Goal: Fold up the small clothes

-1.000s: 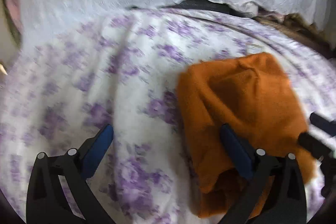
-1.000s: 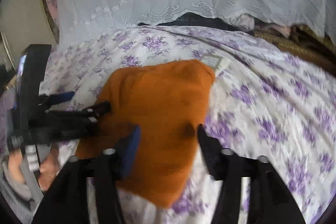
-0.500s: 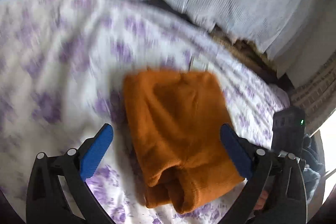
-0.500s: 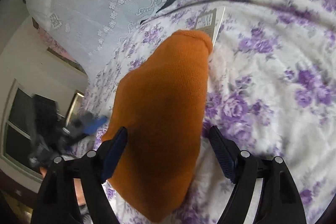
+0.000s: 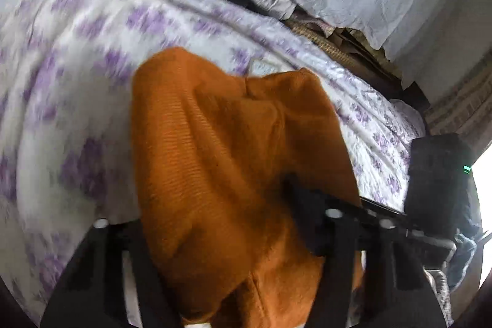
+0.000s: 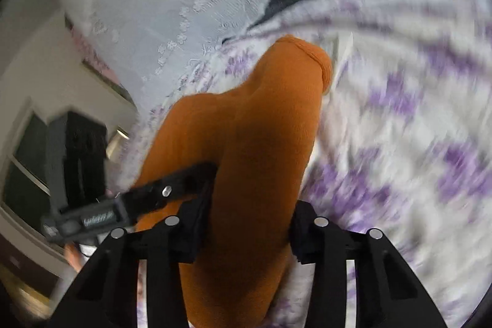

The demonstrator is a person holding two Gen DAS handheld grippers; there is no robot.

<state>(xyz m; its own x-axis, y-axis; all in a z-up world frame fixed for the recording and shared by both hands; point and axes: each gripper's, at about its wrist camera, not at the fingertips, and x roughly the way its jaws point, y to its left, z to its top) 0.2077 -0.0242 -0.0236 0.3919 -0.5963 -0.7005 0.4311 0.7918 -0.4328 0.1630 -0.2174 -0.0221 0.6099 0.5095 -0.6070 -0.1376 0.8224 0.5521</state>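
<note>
Both grippers' jaws have just closed onto the orange knit garment (image 5: 233, 162), lifting it off the floral bedsheet (image 5: 77, 119); left gripper (image 5: 215, 220) and right gripper (image 6: 246, 223) tilt downward, gripping it.

Both grippers' fingers (image 6: 196, 214) freshly narrowed

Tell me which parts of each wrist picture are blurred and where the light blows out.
Left wrist view: the floral bedspread smears at left, while the orange garment keeps its knit texture; the window strip at the right edge is blown white. Right wrist view: bedspread streaks heavily at right; garment stays sharper, with a shadow down its middle.
</note>
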